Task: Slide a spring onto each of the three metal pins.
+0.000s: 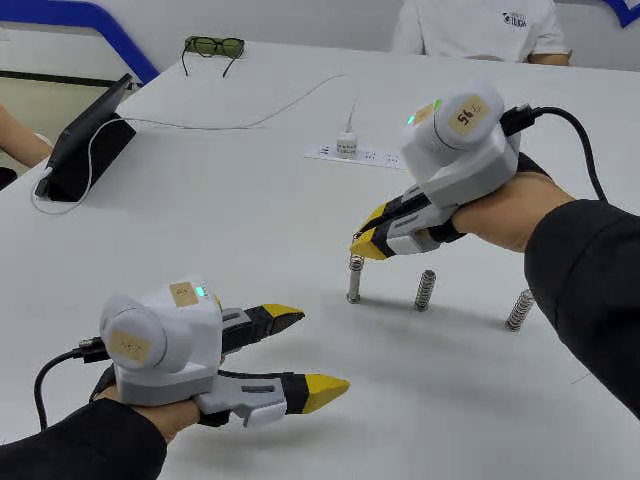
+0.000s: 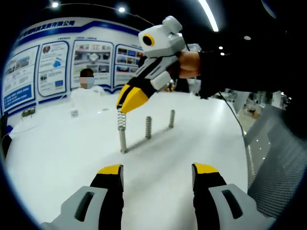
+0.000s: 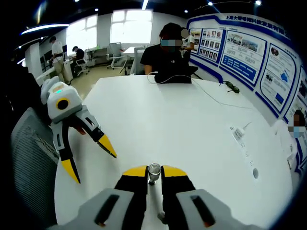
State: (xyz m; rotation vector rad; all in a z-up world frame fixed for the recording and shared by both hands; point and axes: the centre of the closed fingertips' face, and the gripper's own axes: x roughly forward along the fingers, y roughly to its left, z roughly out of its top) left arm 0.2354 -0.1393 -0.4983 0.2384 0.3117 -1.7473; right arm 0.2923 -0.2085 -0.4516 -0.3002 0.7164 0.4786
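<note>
Spring (image 2: 122,120) clamped in right gripper (image 1: 362,246) atop the pin (image 2: 123,141); keep it plumb, press straight down; left gripper (image 1: 322,349) idles, jaws apart.

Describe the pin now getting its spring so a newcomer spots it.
On the white table, three pins stand in a row. Take the end pin under the right gripper's yellow tips. Its spring sits only at its top, shaft bare below; its neighbours look coiled throughout.

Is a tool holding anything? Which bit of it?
The right tool pinches a spring by its top end, over a pin. The left tool is open and holds nothing.
</note>
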